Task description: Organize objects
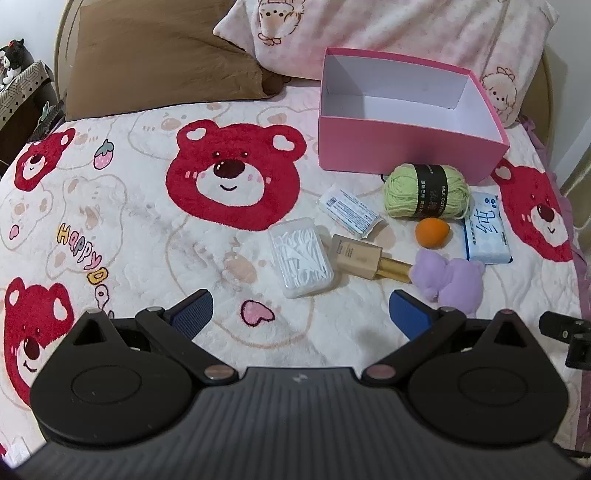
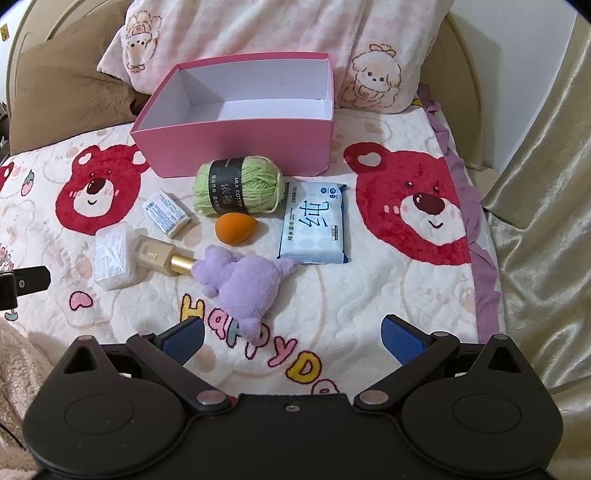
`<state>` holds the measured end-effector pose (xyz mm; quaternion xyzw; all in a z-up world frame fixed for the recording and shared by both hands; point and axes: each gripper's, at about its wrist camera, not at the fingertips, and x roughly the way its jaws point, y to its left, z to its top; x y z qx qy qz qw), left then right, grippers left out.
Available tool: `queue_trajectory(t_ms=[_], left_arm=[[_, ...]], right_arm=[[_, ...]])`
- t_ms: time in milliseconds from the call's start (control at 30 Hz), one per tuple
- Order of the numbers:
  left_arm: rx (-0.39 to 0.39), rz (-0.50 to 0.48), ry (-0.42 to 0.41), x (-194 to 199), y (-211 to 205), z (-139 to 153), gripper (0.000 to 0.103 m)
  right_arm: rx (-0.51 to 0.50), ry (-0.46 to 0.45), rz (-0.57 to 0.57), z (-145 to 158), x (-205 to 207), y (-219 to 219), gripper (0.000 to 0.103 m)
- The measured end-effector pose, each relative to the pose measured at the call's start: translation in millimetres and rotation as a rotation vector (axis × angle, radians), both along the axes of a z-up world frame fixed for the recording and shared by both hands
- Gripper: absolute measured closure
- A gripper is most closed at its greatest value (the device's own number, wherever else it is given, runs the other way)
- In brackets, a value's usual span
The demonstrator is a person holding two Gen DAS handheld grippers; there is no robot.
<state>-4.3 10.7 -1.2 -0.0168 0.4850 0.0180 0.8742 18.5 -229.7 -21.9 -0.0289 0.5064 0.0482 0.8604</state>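
Observation:
An empty pink box stands open on the bed. In front of it lie a green yarn ball, an orange sponge, a blue wipes pack, a small white packet, a clear floss-pick box, a beige foundation bottle and a purple plush. My left gripper is open and empty, just short of the floss-pick box. My right gripper is open and empty, just short of the plush.
A bear-print blanket covers the bed. A brown pillow and pink pillows lie behind the box. A gold curtain hangs at the right. A nightstand stands at the far left.

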Motion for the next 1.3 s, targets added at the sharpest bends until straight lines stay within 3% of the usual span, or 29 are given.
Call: queue_trajectory(t_ms=[733, 1300], left_arm=[[-0.035, -0.01, 0.002, -4.1, -3.4, -3.0, 0.0], [-0.018, -0.026, -0.017, -6.7, -7.4, 1.3, 0.0]], right_arm=[[-0.02, -0.019, 0.0, 2.4, -0.4, -1.8, 0.0], [-0.021, -0.016, 0.01, 0.8, -1.2, -3.9, 0.0]])
